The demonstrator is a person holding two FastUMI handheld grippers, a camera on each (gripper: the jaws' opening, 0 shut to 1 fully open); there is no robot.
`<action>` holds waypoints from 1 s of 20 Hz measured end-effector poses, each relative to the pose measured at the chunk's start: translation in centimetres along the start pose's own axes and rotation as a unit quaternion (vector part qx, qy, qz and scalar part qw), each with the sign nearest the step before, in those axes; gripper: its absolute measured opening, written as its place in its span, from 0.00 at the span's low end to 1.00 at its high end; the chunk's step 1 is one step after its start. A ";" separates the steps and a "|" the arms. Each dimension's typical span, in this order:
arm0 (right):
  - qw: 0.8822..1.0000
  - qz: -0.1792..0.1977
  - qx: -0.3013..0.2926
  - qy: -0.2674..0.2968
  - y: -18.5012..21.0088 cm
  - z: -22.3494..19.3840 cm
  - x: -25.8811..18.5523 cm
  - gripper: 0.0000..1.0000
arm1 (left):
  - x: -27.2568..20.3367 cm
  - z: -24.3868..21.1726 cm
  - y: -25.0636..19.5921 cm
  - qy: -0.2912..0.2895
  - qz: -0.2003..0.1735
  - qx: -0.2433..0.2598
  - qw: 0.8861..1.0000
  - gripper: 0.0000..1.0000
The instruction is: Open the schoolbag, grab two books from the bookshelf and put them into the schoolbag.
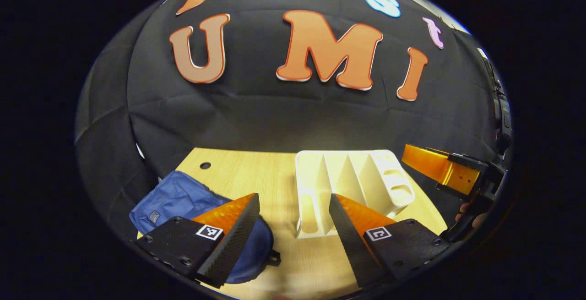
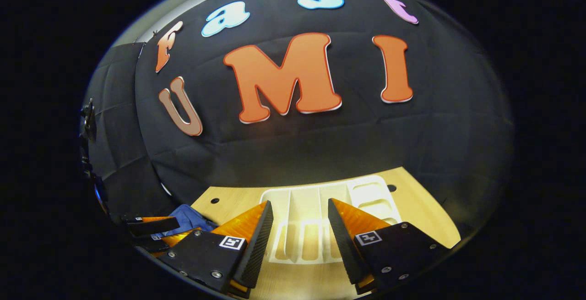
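A blue schoolbag [image 1: 183, 199] lies flat at the left end of the wooden table, partly under my left gripper's left finger; whether it is open I cannot tell. A white slotted bookshelf [image 1: 361, 176] stands mid-table, and the slots I can see hold nothing. My left gripper [image 1: 294, 199] hovers open above the table between bag and shelf. My right gripper [image 2: 300, 204] is open too, aimed at the bookshelf [image 2: 366, 194] from in front. The right gripper [image 1: 425, 165] also shows beside the shelf's right end, and the left gripper [image 2: 151, 231] shows over the schoolbag [image 2: 187, 215].
The light wooden table [image 1: 256, 171] has a small round hole [image 1: 205, 165] near its back left corner and another [image 2: 391, 188] at the back right. The black cloth wall rises just behind the table. A hand [image 1: 471, 213] holds the right gripper.
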State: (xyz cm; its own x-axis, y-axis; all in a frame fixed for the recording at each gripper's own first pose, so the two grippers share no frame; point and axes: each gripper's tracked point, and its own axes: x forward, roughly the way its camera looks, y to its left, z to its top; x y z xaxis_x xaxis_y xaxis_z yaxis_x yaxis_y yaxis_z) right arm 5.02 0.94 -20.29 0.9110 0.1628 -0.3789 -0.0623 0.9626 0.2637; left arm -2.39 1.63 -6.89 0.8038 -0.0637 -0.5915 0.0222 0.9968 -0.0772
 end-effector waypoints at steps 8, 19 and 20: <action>0.995 -0.030 -0.045 -0.090 -2.1 4.5 -2.2 0.73 | -2.4 4.5 -2.5 -0.114 0.031 -0.002 0.993 0.97; 0.989 -0.057 -0.070 -0.116 -3.4 5.3 -3.1 0.81 | -5.1 8.9 -9.4 -0.252 0.019 0.025 0.967 0.94; 0.989 -0.057 -0.071 -0.116 -3.6 5.2 -3.0 0.81 | -4.9 8.9 -9.7 -0.252 0.015 0.019 0.967 0.94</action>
State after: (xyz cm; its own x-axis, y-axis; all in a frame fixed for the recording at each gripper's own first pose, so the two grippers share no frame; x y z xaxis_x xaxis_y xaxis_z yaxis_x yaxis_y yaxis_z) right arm 4.60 -4.20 -15.47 0.9833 0.0135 -0.1814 0.0043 0.9952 0.0977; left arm -1.25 -7.25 3.91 0.9920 -0.0132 -0.1256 0.0094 0.9995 -0.0308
